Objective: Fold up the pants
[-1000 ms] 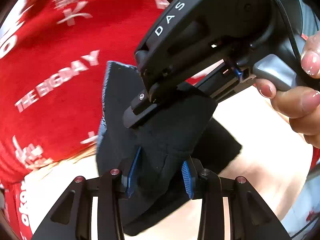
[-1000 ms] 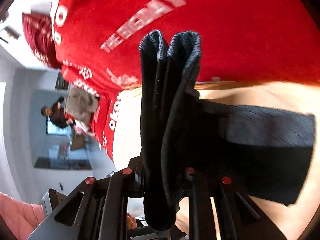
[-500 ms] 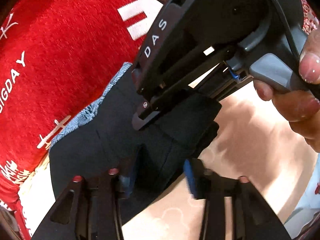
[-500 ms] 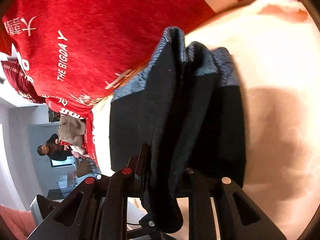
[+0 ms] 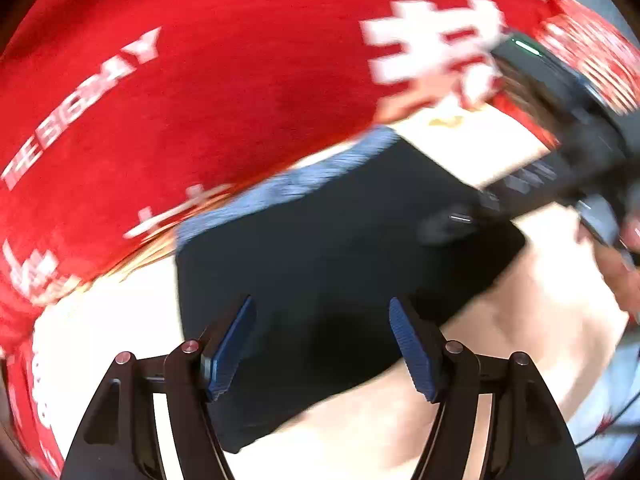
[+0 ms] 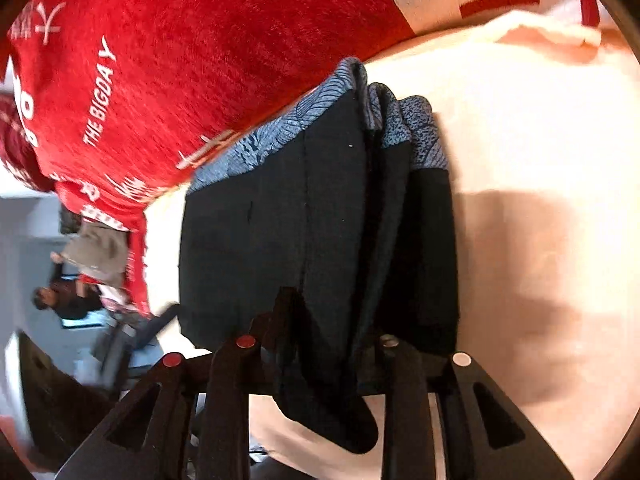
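A: Looking along our left gripper (image 5: 322, 344), we see its blue pads (image 5: 230, 350) standing well apart, just having spread, nothing pinched; the folded black pants (image 5: 332, 264) lie flat beyond them on the pale cream surface (image 5: 532, 320).

B: And the grey patterned band (image 5: 288, 188) runs along the pants' edge towards eleven o'clock, against the red blanket with white lettering (image 5: 200, 92).

A: At two o'clock we glimpse our right gripper (image 5: 452, 222), blurred, its tip over the pants' corner.

B: From the right wrist view, a thick bunch of folds passes between our right gripper's (image 6: 320, 332) fingers (image 6: 400, 356). Its jaws have just eased wider, and we think the cloth is still caught there, though the black on black makes it hard to judge.

A: The pants (image 6: 312, 220) stretch towards twelve o'clock, band (image 6: 304, 120) at the far end.

B: A seated person (image 6: 60, 300) shows at nine o'clock.
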`<action>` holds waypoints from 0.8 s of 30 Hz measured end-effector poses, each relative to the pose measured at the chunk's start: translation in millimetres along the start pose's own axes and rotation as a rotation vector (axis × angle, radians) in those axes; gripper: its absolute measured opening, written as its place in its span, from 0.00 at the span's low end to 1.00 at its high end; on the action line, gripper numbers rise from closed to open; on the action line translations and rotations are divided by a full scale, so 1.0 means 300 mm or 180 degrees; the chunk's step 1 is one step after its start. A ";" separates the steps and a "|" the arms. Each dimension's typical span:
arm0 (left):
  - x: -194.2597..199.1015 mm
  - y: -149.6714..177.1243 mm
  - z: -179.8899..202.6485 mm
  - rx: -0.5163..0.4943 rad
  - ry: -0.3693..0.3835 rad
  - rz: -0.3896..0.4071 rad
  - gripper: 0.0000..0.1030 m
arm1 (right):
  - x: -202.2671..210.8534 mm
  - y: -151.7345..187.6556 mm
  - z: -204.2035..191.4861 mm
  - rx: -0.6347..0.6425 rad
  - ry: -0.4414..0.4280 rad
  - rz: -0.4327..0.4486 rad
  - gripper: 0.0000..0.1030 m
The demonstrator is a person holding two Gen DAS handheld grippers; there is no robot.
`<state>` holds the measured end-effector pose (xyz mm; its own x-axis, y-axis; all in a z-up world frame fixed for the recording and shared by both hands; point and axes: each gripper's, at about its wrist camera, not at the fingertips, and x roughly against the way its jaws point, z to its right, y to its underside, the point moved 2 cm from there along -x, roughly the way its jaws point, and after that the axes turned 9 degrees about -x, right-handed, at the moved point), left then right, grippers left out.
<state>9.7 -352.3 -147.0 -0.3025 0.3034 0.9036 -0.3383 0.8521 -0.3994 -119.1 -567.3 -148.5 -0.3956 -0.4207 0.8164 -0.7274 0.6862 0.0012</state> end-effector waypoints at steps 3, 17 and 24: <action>-0.015 0.017 -0.129 0.0243 -0.0240 -0.0093 0.68 | 0.029 0.009 0.000 0.0032 0.0182 0.0104 0.35; -0.109 0.199 -0.290 0.0874 -0.0268 -0.0677 0.68 | 0.223 0.092 -0.005 -0.0137 0.0646 0.0687 0.40; -0.154 0.230 -0.290 0.0901 -0.0142 -0.0792 0.69 | 0.102 0.197 -0.118 0.0151 0.0819 0.0575 0.40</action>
<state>77.7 -270.4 -202.9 -0.2166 0.0776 0.9732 -0.6373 0.7439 -0.2012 -154.2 -518.6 -102.9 -0.3702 -0.1264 0.9203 -0.6861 0.7051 -0.1791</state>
